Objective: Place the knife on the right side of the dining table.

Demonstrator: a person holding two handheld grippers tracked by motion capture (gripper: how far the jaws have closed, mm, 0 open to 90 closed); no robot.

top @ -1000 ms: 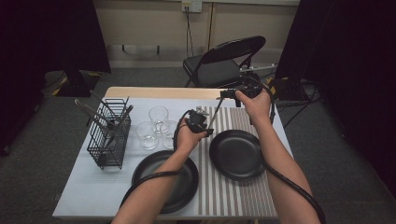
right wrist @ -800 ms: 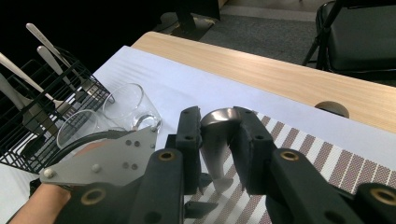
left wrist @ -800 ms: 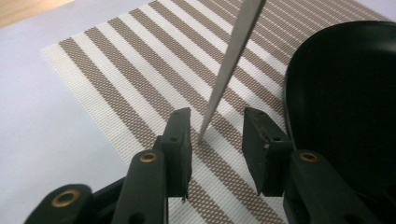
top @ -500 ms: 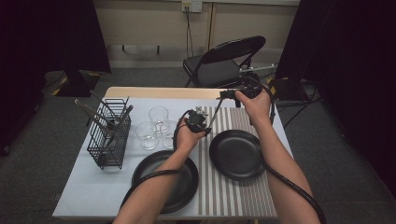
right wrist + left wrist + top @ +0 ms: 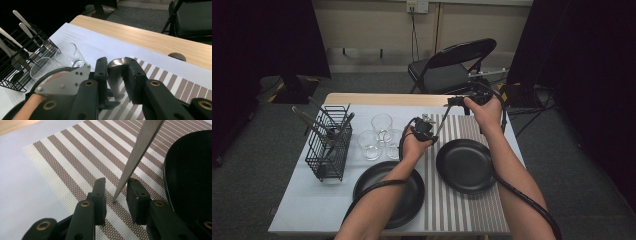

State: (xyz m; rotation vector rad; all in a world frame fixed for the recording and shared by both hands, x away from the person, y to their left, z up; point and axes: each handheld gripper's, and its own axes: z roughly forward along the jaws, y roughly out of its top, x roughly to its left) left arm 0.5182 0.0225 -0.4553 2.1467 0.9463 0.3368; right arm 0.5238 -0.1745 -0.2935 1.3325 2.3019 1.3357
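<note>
Spoon (image 5: 117, 72) bowl clamped in right gripper view; left gripper view shows handle tip on placemat (image 5: 75, 157).

Left tongs (image 5: 115, 191) have just been closing — still parted; right tongs (image 5: 117, 67) clamped, raised higher.

Bare grey table (image 5: 312, 200) is seen along the near left edge and in the strip behind the glasses (image 5: 379, 135). The left side is blocked by the wire cutlery rack (image 5: 329, 147), with handles leaning out of its top. The middle is taken by two black plates (image 5: 464, 165), the left one near the front edge. A narrow lane of striped mat (image 5: 432, 200) is left between them. The far mat is crossed by a slanted utensil (image 5: 136, 155) held from above.
</note>
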